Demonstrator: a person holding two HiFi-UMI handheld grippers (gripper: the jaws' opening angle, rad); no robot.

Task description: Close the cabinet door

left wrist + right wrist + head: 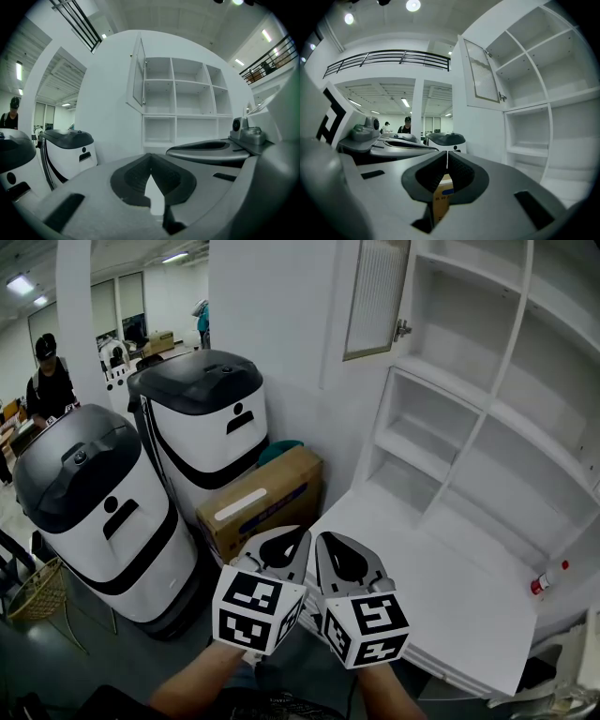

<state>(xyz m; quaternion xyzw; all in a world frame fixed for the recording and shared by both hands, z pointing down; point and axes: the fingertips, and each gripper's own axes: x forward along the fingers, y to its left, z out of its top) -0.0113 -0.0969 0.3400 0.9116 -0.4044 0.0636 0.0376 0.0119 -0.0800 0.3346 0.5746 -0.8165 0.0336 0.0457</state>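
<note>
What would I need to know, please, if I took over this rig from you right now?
Left gripper: shut, empty. Right gripper: shut, empty. Both are held side by side, low, in front of the white shelf unit.
Cabinet door: has a ribbed panel, is hinged at the unit's upper left and is swung wide open. It is above and beyond both grippers, and neither touches it.
Done: nothing on the door yet.
Left: raise a gripper to the door's free edge, probably the left one since it is on that side. Then push the door round until it sits flush against the unit.
</note>
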